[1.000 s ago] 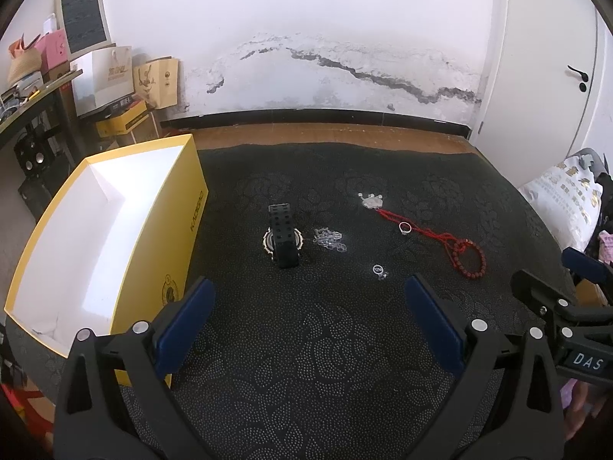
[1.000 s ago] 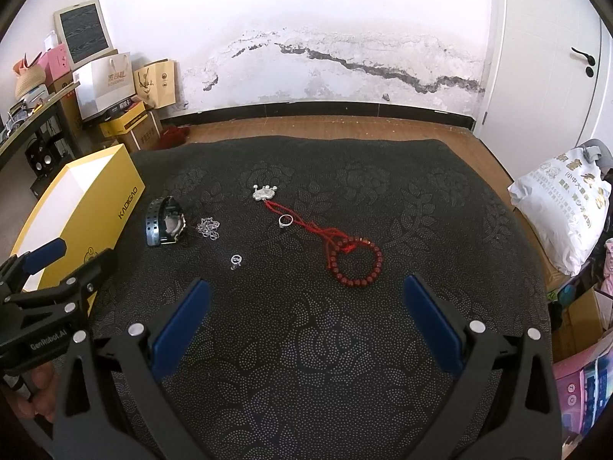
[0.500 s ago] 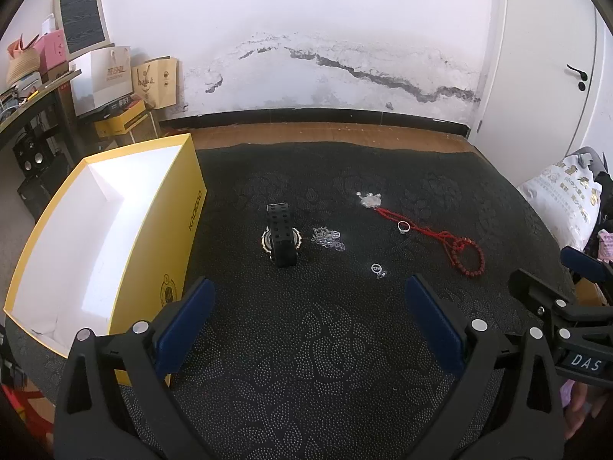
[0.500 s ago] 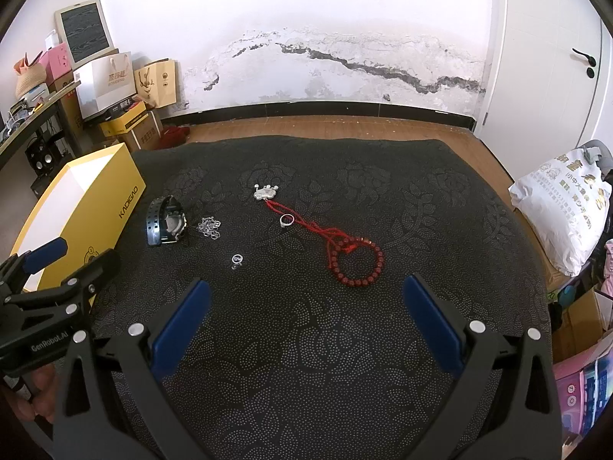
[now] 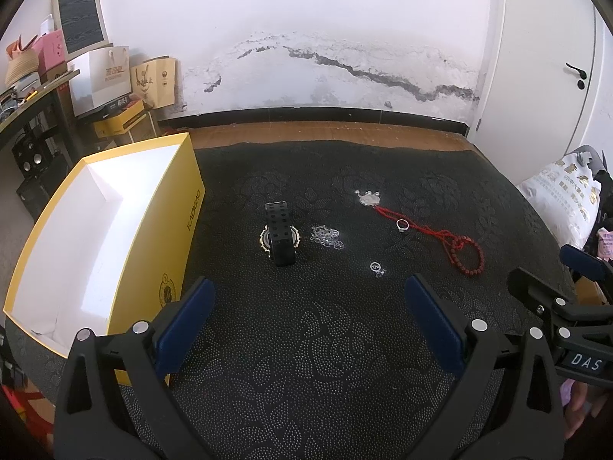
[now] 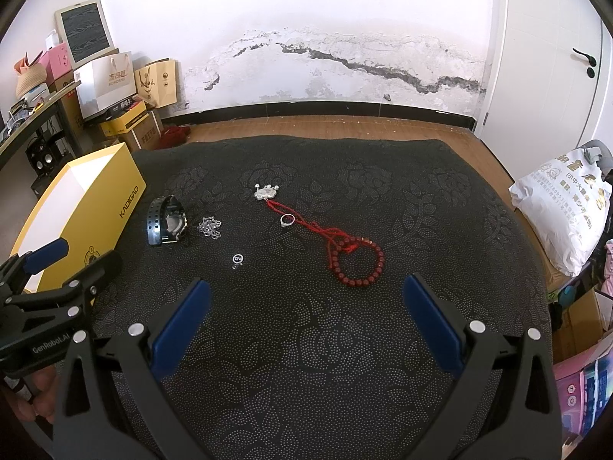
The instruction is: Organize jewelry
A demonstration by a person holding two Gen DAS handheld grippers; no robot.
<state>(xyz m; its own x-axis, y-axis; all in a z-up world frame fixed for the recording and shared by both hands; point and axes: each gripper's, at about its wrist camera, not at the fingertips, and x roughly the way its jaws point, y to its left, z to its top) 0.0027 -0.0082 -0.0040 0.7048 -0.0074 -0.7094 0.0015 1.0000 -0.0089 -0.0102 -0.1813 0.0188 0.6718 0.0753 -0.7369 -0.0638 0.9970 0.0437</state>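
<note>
On the dark patterned cloth lie a black watch [image 5: 281, 234] [image 6: 166, 222], a silver chain [image 5: 326, 235] [image 6: 210, 227], a small ring charm [image 5: 376, 267] [image 6: 238, 258], a silver ring [image 5: 402, 224] [image 6: 287, 219], a silver pendant [image 5: 368, 197] [image 6: 266, 191] on red cord and a red bead bracelet [image 5: 468, 257] [image 6: 358, 264]. An open yellow box [image 5: 95, 226] [image 6: 82, 214] with a white inside stands at the left. My left gripper [image 5: 306, 322] hovers open short of the watch. My right gripper [image 6: 306, 320] is open, near the bracelet. Both hold nothing.
A white sack [image 6: 561, 214] sits off the cloth at the right. Bags and boxes [image 5: 115, 76] are stacked against the back left wall by a shelf. Wooden floor [image 6: 345, 128] runs beyond the cloth's far edge. A hand [image 6: 34, 395] holds the left gripper.
The left wrist view has eased back slightly, so the jewelry sits a touch farther off. The right wrist view is nearly unchanged. Both grippers stay open.
</note>
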